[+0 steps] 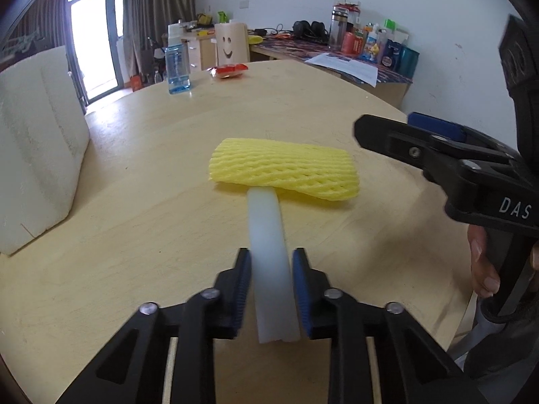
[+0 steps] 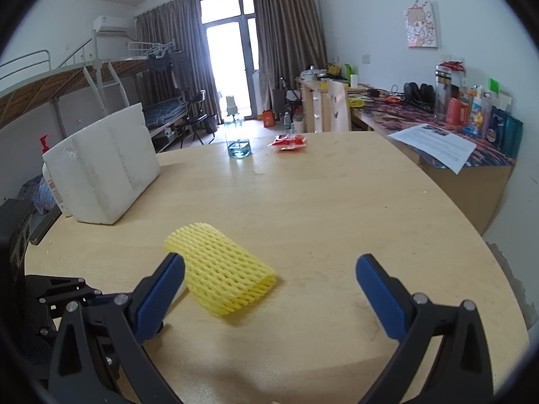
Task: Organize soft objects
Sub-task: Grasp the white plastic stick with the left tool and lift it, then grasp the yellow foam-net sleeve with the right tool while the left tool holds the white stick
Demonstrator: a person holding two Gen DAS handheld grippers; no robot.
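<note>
A white foam strip [image 1: 269,252] lies on the round wooden table [image 1: 151,202], running away from me. Its far end is tucked under a yellow foam net sleeve [image 1: 283,168]. My left gripper [image 1: 271,262] is shut on the near part of the strip, a blue pad against each side. In the right wrist view the yellow sleeve [image 2: 219,276] lies flat just ahead of the left finger. My right gripper [image 2: 269,262] hovers above the table with its jaws wide open and nothing held. One of its fingers [image 1: 387,134] shows to the right of the sleeve in the left wrist view.
A big white foam block [image 2: 104,175] stands on the table's left side. A blue-tinted bottle [image 2: 238,141] and a red packet [image 2: 289,142] sit at the far edge. A cluttered desk [image 2: 471,155] is beyond the table on the right.
</note>
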